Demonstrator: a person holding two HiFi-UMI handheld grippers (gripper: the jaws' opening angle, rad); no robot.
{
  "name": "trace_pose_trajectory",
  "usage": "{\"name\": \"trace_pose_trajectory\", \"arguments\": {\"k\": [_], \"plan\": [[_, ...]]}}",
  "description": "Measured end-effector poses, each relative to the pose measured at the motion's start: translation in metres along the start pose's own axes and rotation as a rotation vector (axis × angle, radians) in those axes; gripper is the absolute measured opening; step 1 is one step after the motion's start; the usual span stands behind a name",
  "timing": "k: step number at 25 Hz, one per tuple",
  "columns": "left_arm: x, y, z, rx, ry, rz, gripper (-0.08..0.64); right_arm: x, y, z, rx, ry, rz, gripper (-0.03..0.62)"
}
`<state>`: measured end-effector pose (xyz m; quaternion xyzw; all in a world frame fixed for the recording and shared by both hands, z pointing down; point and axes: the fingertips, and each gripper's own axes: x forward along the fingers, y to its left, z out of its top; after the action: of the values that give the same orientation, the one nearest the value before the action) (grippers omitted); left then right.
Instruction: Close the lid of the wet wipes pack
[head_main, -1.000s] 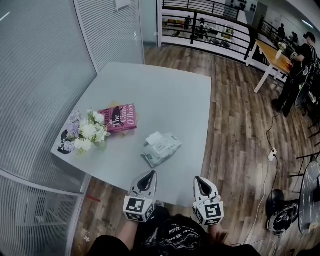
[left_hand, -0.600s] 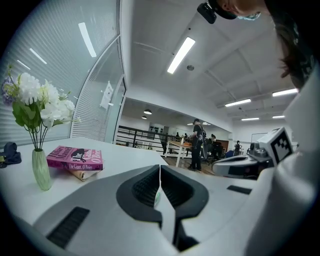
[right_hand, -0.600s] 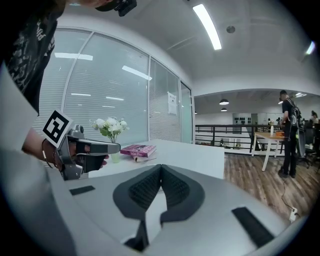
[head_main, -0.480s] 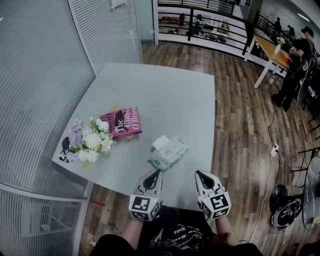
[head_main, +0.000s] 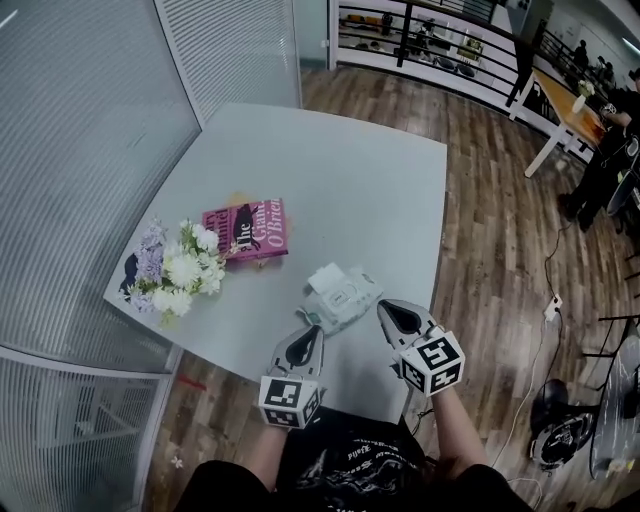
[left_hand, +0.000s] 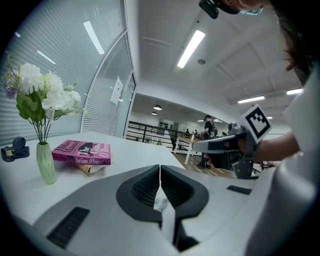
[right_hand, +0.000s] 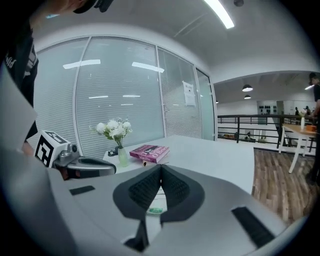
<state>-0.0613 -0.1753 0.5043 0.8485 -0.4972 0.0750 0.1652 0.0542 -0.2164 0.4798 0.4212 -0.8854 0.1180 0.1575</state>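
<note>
White wet wipes pack (head_main: 342, 298), lid (head_main: 326, 277) raised; left hand-held gripper (head_main: 316, 331) and right hand-held gripper (head_main: 382, 305) both pinched together, empty.
</note>
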Motion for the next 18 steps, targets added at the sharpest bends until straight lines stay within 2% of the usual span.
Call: {"name": "trace_pose_trajectory", "arguments": {"k": [5,9,12,18], "plan": [[0.013,0.010,-0.012,-0.040,0.038,0.053,0.008,0.037,-0.018,0.004,0.068,0.079,0.116,0.017],[0.019,0.018,-0.017,-0.055,0.054,0.091,0.008,0.072,-0.025,0.015,0.080,0.143,0.220,0.025],[0.024,0.024,-0.018,-0.066,0.054,0.113,0.008,0.098,-0.022,0.015,0.059,0.207,0.295,0.025],[0.038,0.035,-0.019,-0.090,0.060,0.153,0.008,0.146,-0.023,0.003,-0.029,0.343,0.387,0.034]]}}
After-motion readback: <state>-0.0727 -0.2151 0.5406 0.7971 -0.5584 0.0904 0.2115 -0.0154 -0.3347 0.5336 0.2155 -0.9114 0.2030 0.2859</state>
